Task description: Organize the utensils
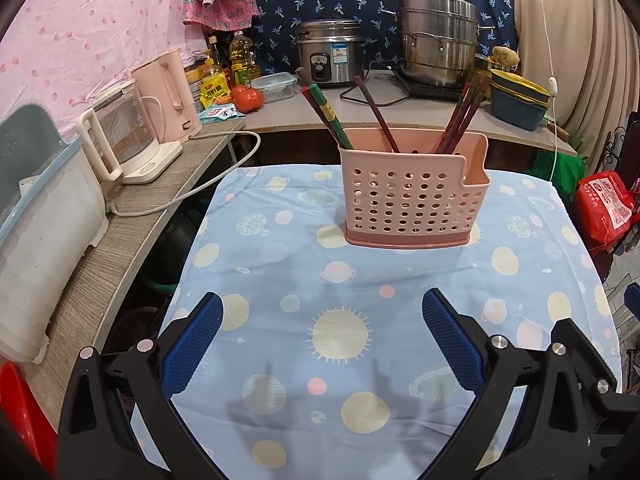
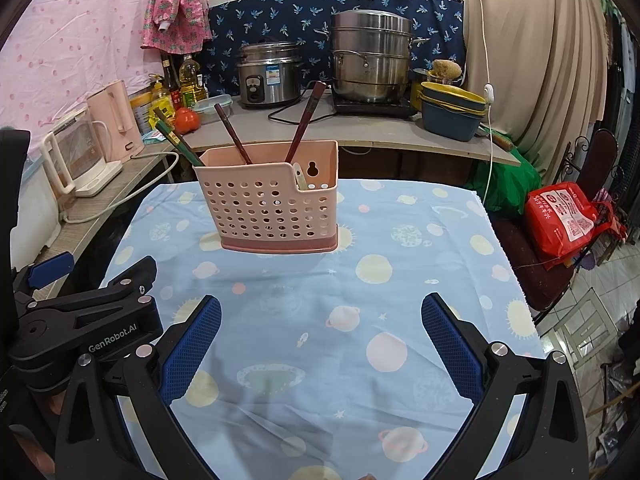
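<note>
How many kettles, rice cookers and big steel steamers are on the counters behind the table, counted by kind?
Kettles: 2, a glass one and a pink one
Rice cooker: 1
Steel steamer, tiers stacked as a single pot: 1
Total: 4

You're in a cramped home kitchen. A rice cooker [image 1: 330, 51], stacked steamer pot [image 1: 438, 38] and kettles [image 1: 124, 132] crowd the counter [image 1: 400, 114]; oil bottles [image 1: 242, 58] stand behind.

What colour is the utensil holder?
Pink holder, darker pink base; clearest in the right wrist view.
</note>
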Available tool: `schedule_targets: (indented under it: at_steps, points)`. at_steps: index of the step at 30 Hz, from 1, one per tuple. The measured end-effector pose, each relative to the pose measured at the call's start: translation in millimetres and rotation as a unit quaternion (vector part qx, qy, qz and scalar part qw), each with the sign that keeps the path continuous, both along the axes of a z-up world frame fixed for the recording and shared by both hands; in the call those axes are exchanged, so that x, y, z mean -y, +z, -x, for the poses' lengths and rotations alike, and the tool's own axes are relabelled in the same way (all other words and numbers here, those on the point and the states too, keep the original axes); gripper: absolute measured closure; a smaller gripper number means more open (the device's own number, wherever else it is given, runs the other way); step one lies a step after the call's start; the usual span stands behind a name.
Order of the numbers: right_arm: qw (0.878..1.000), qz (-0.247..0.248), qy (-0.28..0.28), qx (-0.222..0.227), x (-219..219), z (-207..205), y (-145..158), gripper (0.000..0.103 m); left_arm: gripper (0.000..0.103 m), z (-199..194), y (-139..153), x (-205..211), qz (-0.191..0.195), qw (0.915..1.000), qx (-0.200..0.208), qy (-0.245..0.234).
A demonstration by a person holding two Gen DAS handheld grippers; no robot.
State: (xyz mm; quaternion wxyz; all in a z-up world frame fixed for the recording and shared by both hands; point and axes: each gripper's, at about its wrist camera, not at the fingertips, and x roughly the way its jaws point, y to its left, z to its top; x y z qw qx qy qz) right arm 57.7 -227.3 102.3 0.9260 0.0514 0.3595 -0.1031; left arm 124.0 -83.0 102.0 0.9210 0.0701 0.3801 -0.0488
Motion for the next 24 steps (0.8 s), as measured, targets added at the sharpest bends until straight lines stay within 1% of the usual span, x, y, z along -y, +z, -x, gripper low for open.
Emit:
schedule_targets:
  at_steps: [15, 19, 24]
  points:
    - [1.0, 0.0, 0.0, 0.0, 0.8, 0.4, -0.2, 0.006, 0.008, 2.1, 2.6, 0.9, -0.005, 1.0, 0.004, 0.001]
    - [1.0, 0.001, 0.001, -0.001, 0.4, 0.2, -0.3, 0.006, 0.008, 1.7, 2.0, 1.0, -0.011, 0.9999, 0.006, 0.006]
    - [1.0, 0.002, 0.0, -0.003, 1.6, 1.5, 0.5, 0.006, 0.008, -0.2, -1.6, 1.2, -0.005, 1.0, 0.003, 0.005]
